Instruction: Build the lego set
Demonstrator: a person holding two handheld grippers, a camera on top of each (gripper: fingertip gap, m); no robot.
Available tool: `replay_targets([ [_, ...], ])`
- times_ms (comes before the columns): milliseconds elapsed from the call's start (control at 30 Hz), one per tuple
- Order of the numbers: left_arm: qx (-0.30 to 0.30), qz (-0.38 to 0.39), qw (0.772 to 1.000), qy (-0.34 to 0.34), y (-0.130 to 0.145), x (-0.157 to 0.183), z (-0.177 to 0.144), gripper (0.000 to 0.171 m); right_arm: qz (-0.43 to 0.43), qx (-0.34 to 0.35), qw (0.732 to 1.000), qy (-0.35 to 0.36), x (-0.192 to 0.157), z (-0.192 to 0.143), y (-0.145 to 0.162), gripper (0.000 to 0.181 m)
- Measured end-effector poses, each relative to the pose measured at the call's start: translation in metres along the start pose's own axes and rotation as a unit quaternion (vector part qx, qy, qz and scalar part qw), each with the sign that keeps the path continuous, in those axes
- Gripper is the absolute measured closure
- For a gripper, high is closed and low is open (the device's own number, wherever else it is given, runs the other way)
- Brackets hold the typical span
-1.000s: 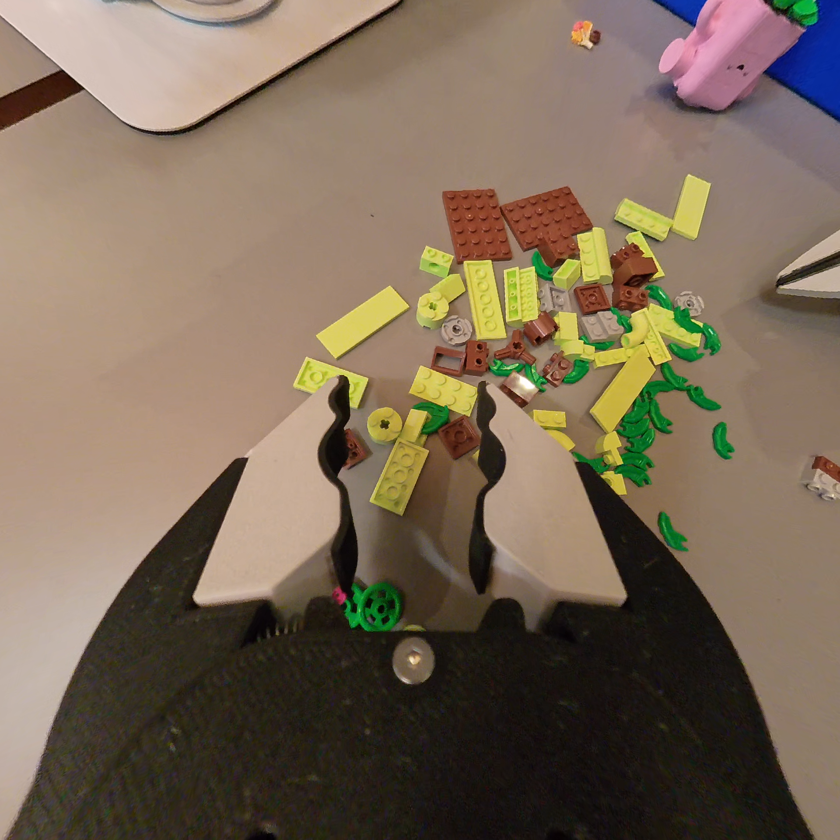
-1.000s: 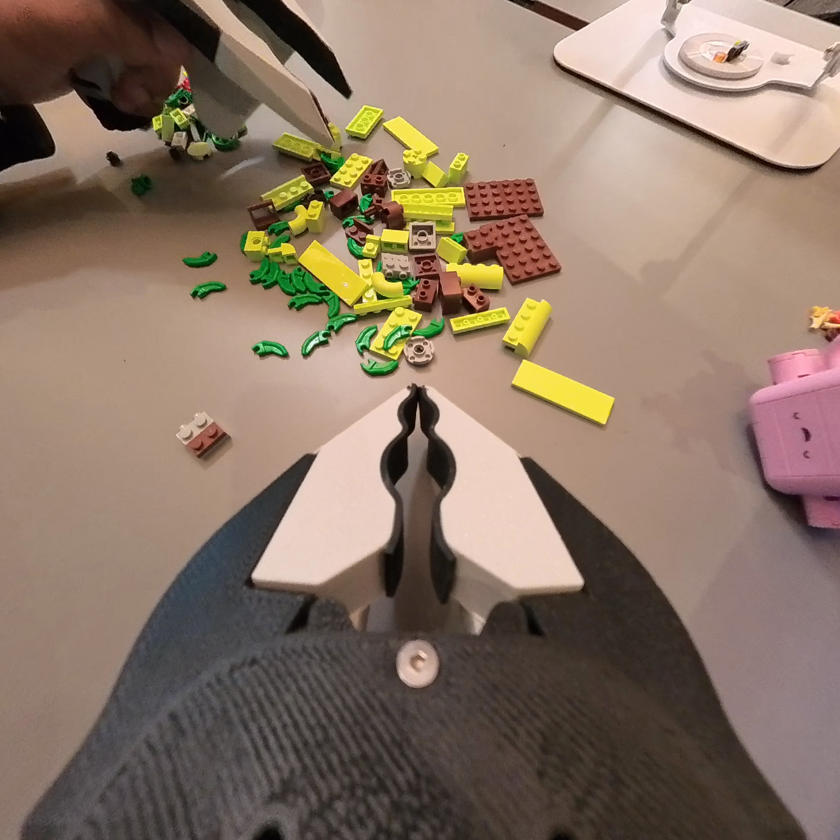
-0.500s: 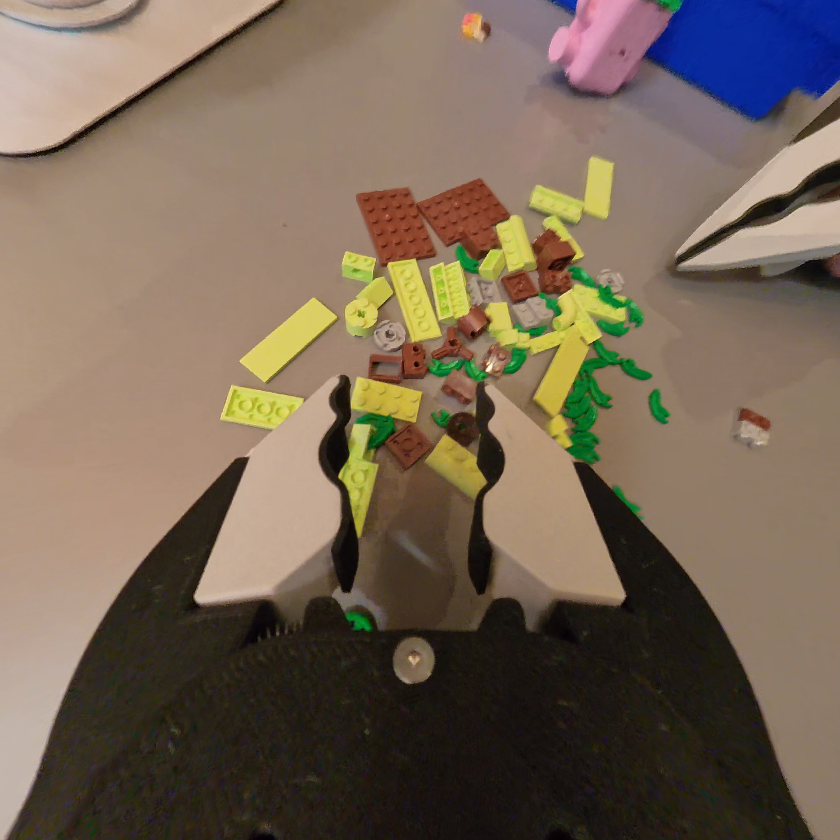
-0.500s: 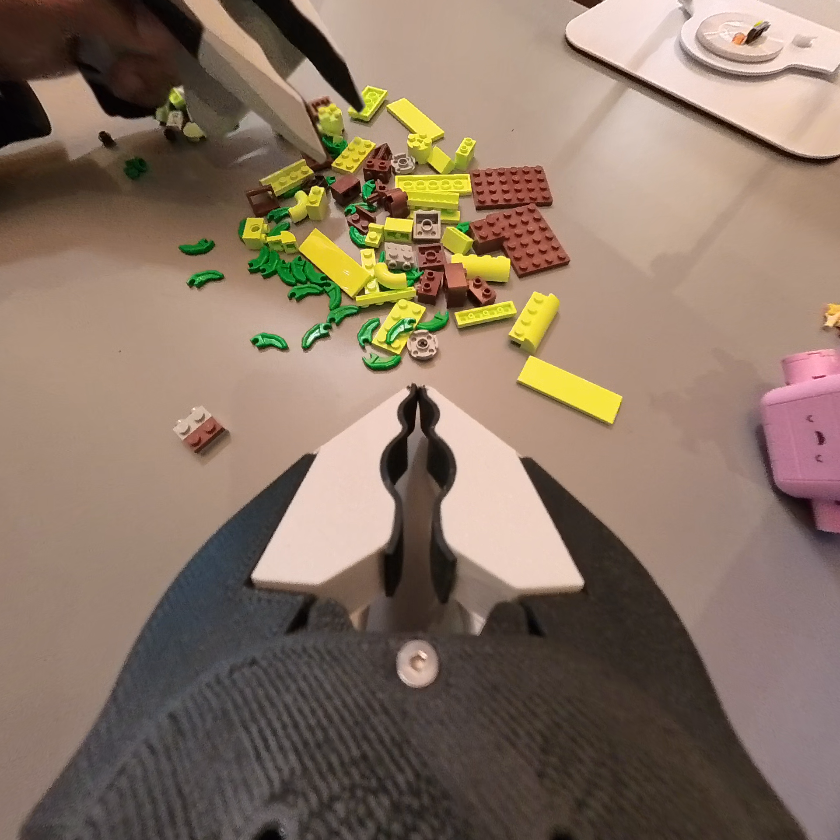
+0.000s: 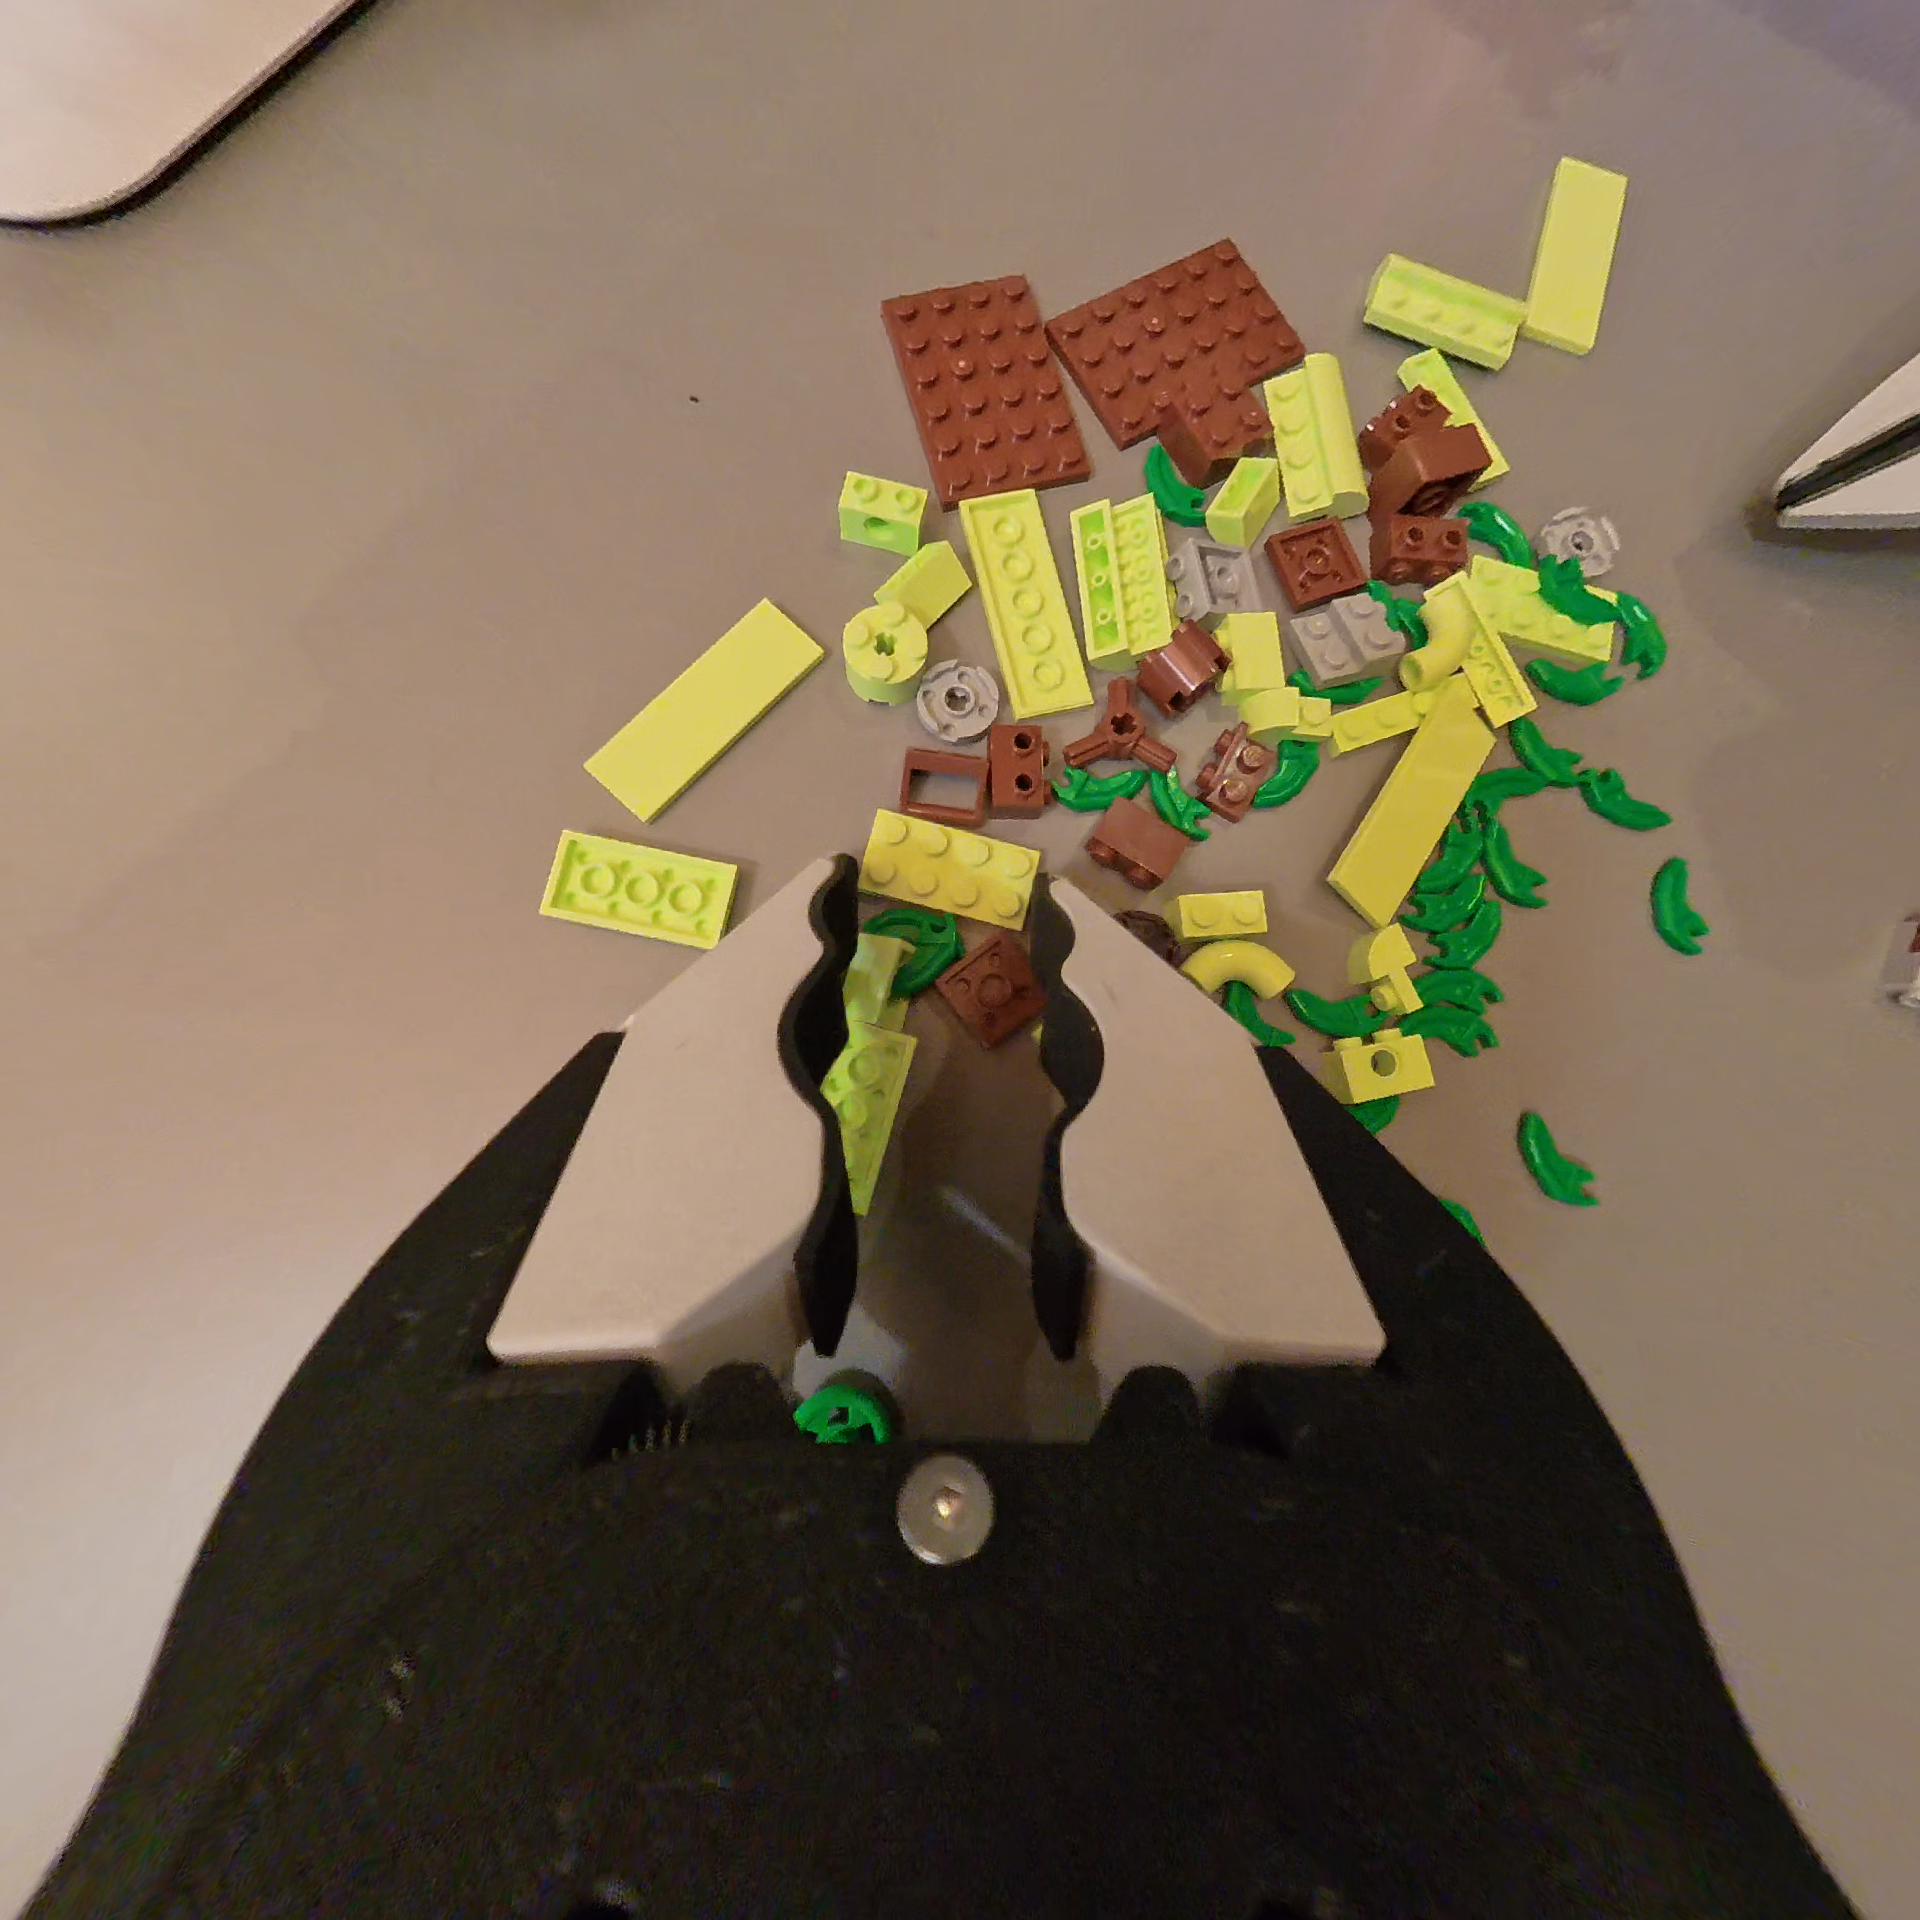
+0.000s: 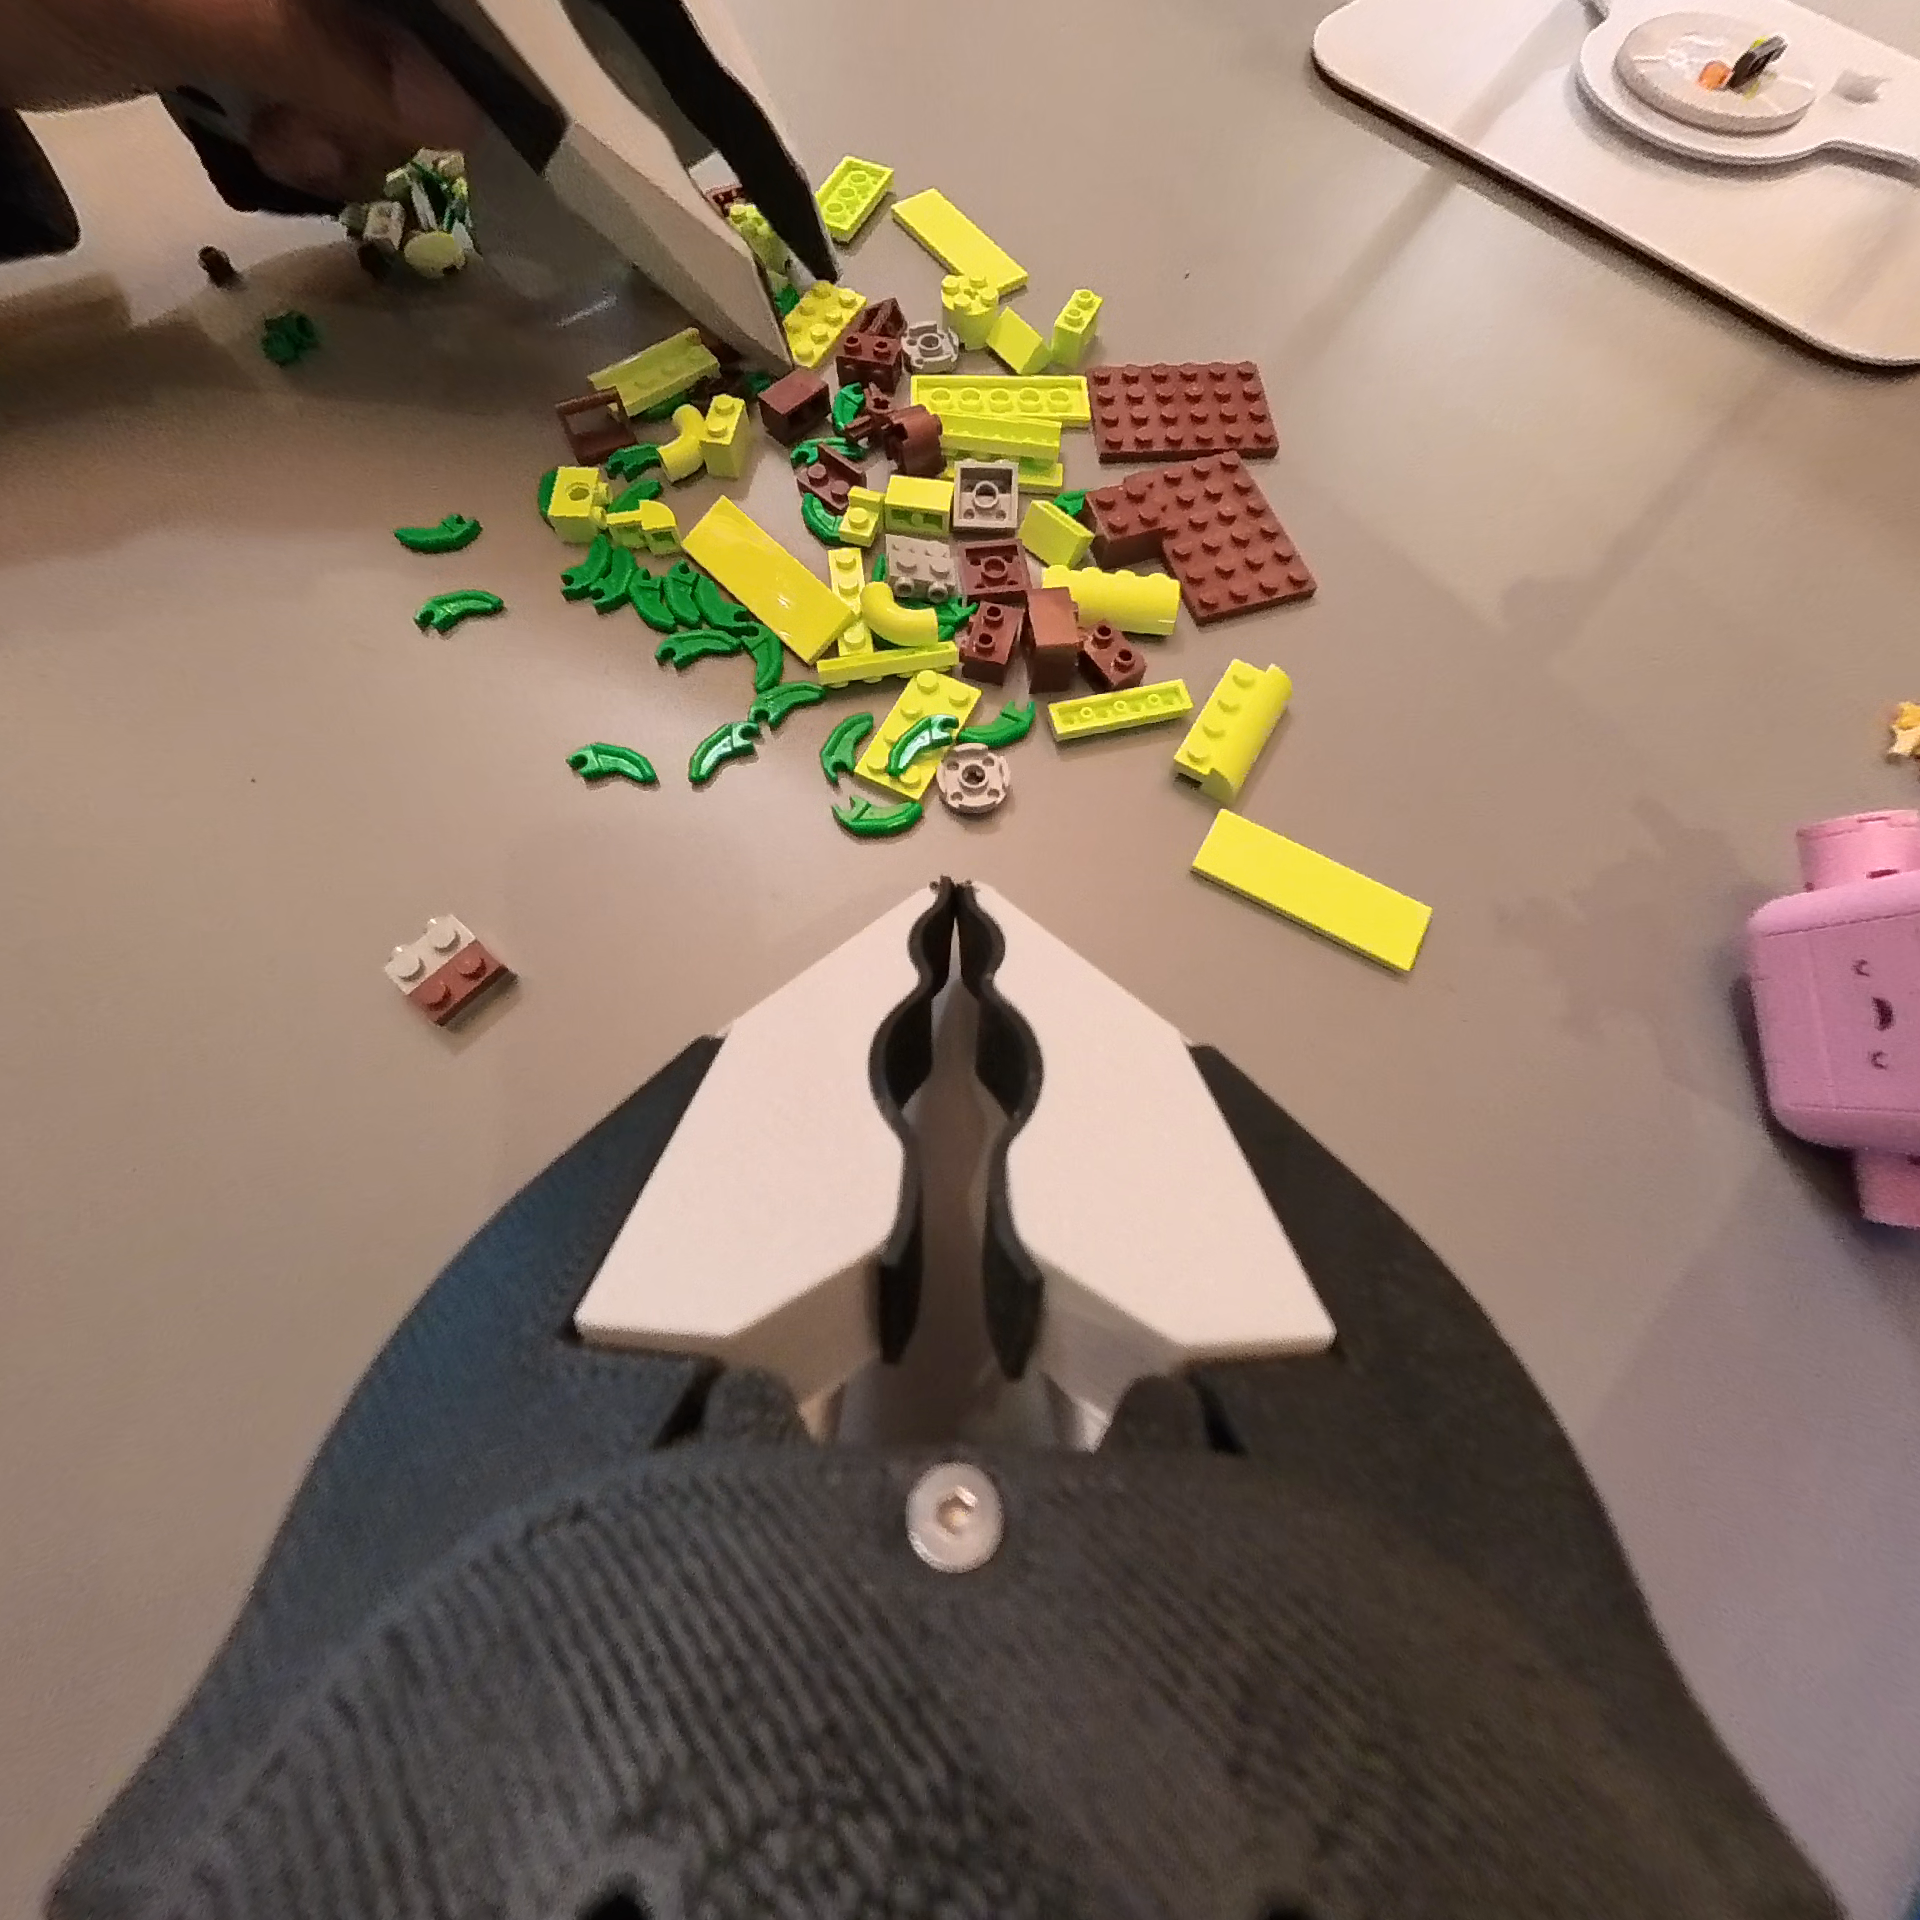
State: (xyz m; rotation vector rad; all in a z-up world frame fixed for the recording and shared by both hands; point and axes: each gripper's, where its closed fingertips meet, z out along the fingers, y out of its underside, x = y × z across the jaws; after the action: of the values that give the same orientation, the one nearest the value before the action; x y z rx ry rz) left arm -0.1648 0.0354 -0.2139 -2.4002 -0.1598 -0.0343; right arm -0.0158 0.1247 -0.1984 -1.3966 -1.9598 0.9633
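Note:
A pile of loose lego pieces (image 5: pixel 1195 644) lies on the grey table: lime plates and bricks, two brown plates (image 5: pixel 982 390), green leaf pieces. My left gripper (image 5: pixel 943 885) is open, tips down at the pile's near edge. A lime plate (image 5: pixel 862 1101) leans on its edge against the left finger's inner pad, and a brown square tile (image 5: pixel 992 987) lies between the jaws. A lime 2x4 brick (image 5: pixel 951 868) sits just past the tips. The right wrist view shows this gripper (image 6: pixel 790 301) in the pile (image 6: pixel 935 540). My right gripper (image 6: pixel 956 883) is shut and empty, short of the pile.
A small grey and brown block (image 6: pixel 447 982) sits apart at the left. A pink figure (image 6: pixel 1839 1039) lies at the right. A white board (image 6: pixel 1662 208) is at the back right. A small lime and green cluster (image 6: pixel 416 223) lies by the hand holding the left gripper. Some 20 cm of space lies between my two pairs of fingers.
My left gripper has pushed forward into the pile and its jaws have narrowed. The lime plate has tipped up against the left finger. My right gripper stays shut and has barely moved.

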Motion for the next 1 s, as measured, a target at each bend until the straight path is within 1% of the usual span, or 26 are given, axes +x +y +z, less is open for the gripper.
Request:
replay_targets([
  [133, 0.004, 0.022, 1.0, -0.007, -0.003, 0.005, -0.002, 0.14, 0.0, 0.001, 1.0, 0.0, 0.0, 0.0, 0.0, 0.181],
  [200, 0.019, 0.023, 1.0, -0.003, -0.014, 0.012, -0.009, 0.14, -0.001, 0.002, 1.0, 0.0, 0.0, 0.0, -0.001, 0.181],
  [267, 0.044, 0.036, 0.998, -0.01, -0.03, 0.021, -0.021, 0.14, -0.001, 0.003, 1.0, 0.0, 0.0, -0.001, -0.001, 0.181],
  [367, 0.082, 0.066, 0.994, -0.001, -0.056, 0.051, -0.038, 0.14, 0.002, 0.005, 1.0, -0.001, 0.0, -0.001, -0.001, 0.181],
  [467, 0.108, 0.087, 0.989, 0.052, -0.071, 0.102, -0.039, 0.14, 0.013, 0.023, 1.0, -0.001, 0.003, -0.005, -0.005, 0.181],
  [500, 0.108, 0.092, 0.987, 0.077, -0.072, 0.122, -0.035, 0.14, 0.021, 0.043, 0.999, 0.0, 0.005, -0.009, -0.01, 0.181],
  [567, 0.093, 0.103, 0.983, 0.116, -0.066, 0.159, -0.02, 0.14, 0.042, 0.111, 0.993, 0.016, 0.014, -0.026, -0.024, 0.181],
  [633, 0.07, 0.12, 0.982, 0.129, -0.054, 0.187, -0.001, 0.14, 0.057, 0.171, 0.983, 0.036, 0.024, -0.043, -0.035, 0.181],
  [667, 0.058, 0.128, 0.982, 0.126, -0.048, 0.196, 0.008, 0.14, 0.06, 0.188, 0.979, 0.046, 0.028, -0.049, -0.037, 0.181],
  [733, 0.037, 0.134, 0.982, 0.129, -0.036, 0.211, 0.023, 0.14, 0.064, 0.198, 0.977, 0.052, 0.032, -0.052, -0.038, 0.181],
  [800, 0.022, 0.126, 0.983, 0.131, -0.029, 0.219, 0.033, 0.14, 0.063, 0.187, 0.979, 0.045, 0.03, -0.049, -0.036, 0.181],
  [900, 0.009, 0.114, 0.986, 0.122, -0.024, 0.221, 0.041, 0.14, 0.046, 0.174, 0.982, 0.052, 0.027, -0.045, -0.034, 0.181],
  [1000, 0.012, 0.106, 0.987, 0.121, -0.025, 0.218, 0.04, 0.14, 0.036, 0.167, 0.984, 0.058, 0.026, -0.043, -0.033, 0.181],
])
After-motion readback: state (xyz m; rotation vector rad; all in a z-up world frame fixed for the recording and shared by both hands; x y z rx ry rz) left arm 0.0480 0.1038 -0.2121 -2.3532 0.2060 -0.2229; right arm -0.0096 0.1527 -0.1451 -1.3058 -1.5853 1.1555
